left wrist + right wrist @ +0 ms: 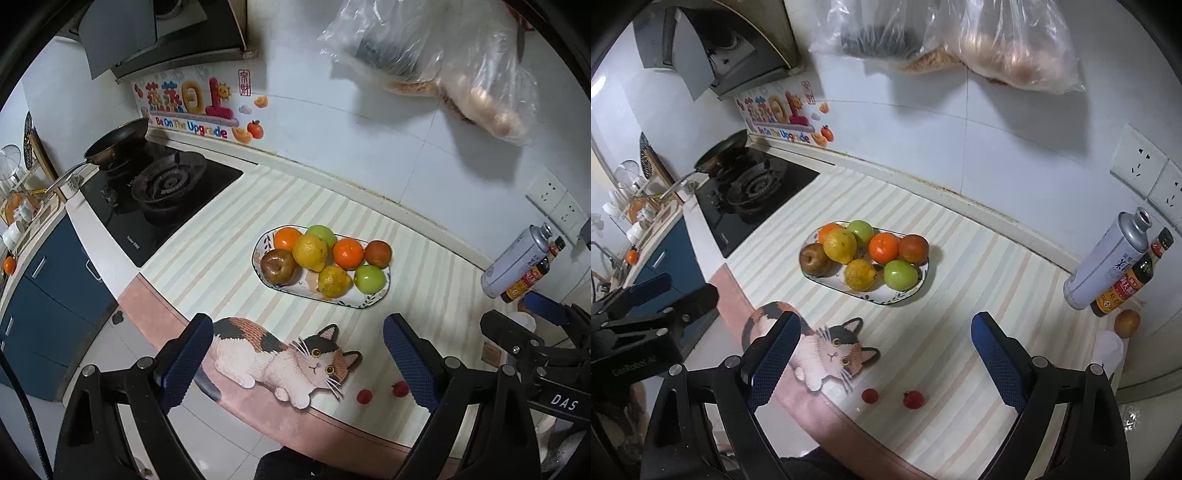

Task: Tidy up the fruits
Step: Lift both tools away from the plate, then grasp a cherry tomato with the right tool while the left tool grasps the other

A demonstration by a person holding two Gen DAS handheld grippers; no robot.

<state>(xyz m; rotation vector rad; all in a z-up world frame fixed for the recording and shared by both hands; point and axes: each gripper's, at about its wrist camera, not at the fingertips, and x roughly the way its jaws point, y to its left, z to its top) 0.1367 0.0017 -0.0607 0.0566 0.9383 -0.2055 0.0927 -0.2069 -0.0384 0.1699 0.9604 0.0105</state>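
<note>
A white oval plate point(376, 299) point(908, 295) sits mid-counter on a striped mat, holding several fruits: oranges point(348, 253) point(884, 248), green apples point(369, 279) point(900, 274), yellow lemons point(310, 252) point(842, 245), a brown pear point(277, 266) point(814, 259) and a reddish fruit point(378, 253) point(914, 248). Two small red fruits point(364, 396) point(914, 399) lie near the front edge. My left gripper point(297, 363) is open and empty, above the front edge. My right gripper point(882, 362) is open and empty, beside it.
A gas stove with a pan point(118, 142) point(720, 149) is at the left. A spray can point(517, 260) point(1108, 266) and sauce bottle point(532, 277) point(1126, 284) stand at the right with a brown egg-like thing point(1126, 323). Plastic bags point(436, 62) point(960, 40) hang on the wall.
</note>
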